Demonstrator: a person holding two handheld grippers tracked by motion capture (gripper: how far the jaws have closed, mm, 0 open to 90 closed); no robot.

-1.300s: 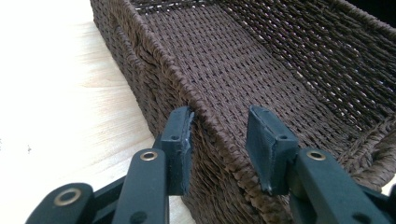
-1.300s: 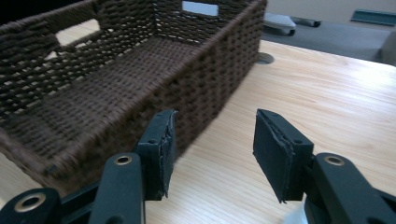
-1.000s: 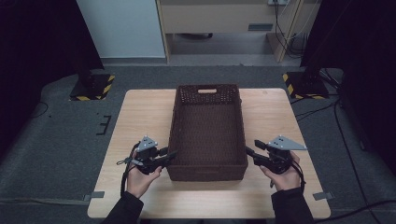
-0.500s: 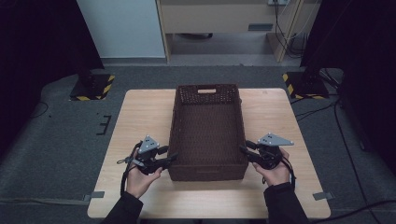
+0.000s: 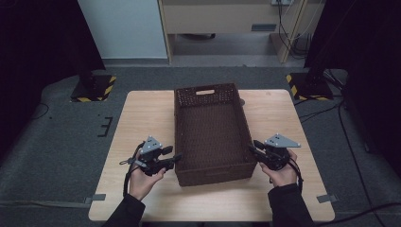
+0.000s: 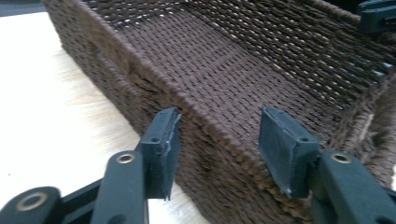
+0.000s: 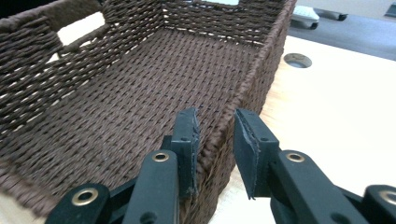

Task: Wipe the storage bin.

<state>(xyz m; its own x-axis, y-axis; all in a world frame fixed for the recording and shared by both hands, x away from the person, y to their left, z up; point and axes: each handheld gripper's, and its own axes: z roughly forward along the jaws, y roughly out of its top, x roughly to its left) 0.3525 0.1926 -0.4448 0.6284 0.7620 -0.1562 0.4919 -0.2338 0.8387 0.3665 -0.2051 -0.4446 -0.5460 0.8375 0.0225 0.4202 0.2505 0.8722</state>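
A dark brown woven basket (image 5: 211,135) sits in the middle of the light wooden tabletop (image 5: 142,113). It is long and has four straight walls. Its short ends face the near and far edges of the tabletop. The far end wall has a slot cut in it for a handle. The weave is thick cord in tight rows, and the rim is a fat braided band.

The left gripper (image 5: 176,158) is at the basket's left wall, close to the near corner. Its jaws have just been opening and closing a little. They stand wide apart over the rim (image 6: 219,128), one outside and one inside, and do not press on it.

The right gripper (image 5: 253,147) is at the right wall near the near corner. Its jaws have just been closing, with the rim (image 7: 224,128) between them. A small gap still shows on each side.
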